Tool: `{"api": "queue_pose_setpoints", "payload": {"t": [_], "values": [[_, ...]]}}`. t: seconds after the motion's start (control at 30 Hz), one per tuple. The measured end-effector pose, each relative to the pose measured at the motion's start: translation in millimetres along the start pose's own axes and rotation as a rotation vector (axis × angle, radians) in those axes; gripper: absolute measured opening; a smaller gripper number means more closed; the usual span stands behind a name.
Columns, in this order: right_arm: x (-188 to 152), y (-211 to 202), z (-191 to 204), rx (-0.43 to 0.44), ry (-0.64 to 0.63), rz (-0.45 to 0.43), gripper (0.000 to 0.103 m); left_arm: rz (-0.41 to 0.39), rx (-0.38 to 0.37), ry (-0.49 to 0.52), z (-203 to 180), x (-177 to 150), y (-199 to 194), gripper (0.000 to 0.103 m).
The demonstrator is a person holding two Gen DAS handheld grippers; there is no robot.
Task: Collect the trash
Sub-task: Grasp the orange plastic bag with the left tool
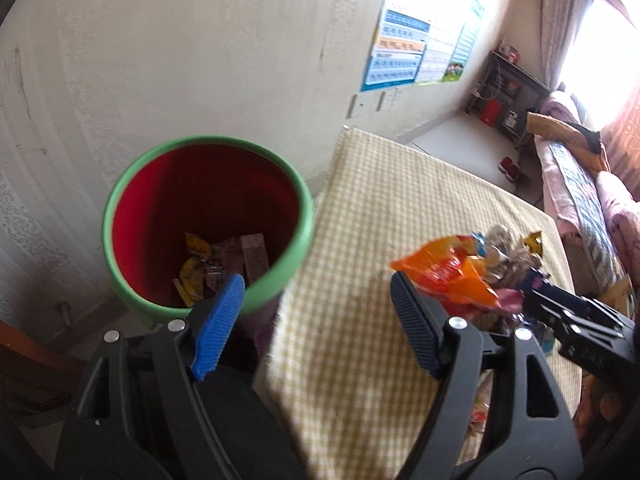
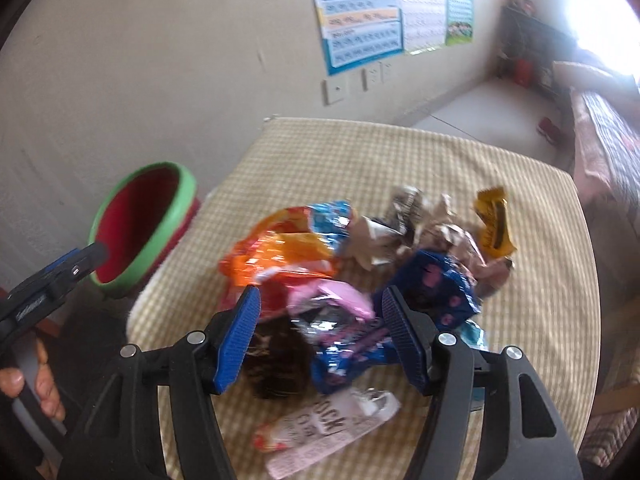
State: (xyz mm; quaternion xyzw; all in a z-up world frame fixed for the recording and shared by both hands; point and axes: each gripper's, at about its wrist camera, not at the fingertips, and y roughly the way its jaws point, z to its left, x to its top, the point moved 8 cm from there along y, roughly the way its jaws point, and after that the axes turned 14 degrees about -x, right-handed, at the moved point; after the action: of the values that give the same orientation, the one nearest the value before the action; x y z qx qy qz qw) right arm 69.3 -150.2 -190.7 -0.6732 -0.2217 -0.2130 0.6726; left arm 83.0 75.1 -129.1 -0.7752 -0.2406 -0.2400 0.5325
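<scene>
A red bin with a green rim stands beside the table and holds several wrappers; it also shows in the right wrist view. My left gripper is open and empty, between the bin's edge and the table. A pile of wrappers lies on the checked tablecloth: an orange bag, a pink and silver wrapper, a dark blue packet, a yellow wrapper. My right gripper is open, low over the pink wrapper, jaws either side of it.
The round table with yellow checked cloth stands near a wall with posters. A white sachet lies at the table's near edge. A bed is to the right, shelves at the back.
</scene>
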Motion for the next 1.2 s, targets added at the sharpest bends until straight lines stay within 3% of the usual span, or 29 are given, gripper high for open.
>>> {"api": "queue_pose_setpoints", "payload": {"t": [0.23,0.5,0.57,0.73,0.87,1.0,1.13,1.2], "values": [[-4.2,36.6,-2.4,0.049,0.025,0.095,0.062,0.048,-0.036,0.068,-35.3,-14.5,7.0,0.073],[-21.4,45.8,-1.0,0.136,0.030,0.161,0.031,0.072,-0.069,0.145,-61.9,1.6,25.7,0.073],[-25.3,38.5,-2.0,0.147,0.038,0.151,0.028,0.083,-0.095,0.167,-71.5,10.9,37.5,0.074],[-36.8,8.4,-14.6,0.161,0.089,0.097,0.027,0.113,-0.127,0.235,-92.2,22.7,70.2,0.074],[-39.6,-7.6,-23.1,0.147,0.098,0.066,0.027,0.195,-0.138,0.273,-99.0,20.5,110.7,0.074],[-40.5,-13.8,-25.0,0.137,0.083,0.053,0.027,0.310,-0.133,0.263,-93.8,6.7,144.0,0.075],[-43.9,-17.2,-27.3,0.145,0.102,0.047,0.027,0.366,-0.199,0.227,-94.9,-3.4,158.9,0.077],[-45.1,-17.3,-27.4,0.147,0.104,0.049,0.027,0.387,-0.198,0.218,-94.8,-5.1,162.4,0.077]]}}
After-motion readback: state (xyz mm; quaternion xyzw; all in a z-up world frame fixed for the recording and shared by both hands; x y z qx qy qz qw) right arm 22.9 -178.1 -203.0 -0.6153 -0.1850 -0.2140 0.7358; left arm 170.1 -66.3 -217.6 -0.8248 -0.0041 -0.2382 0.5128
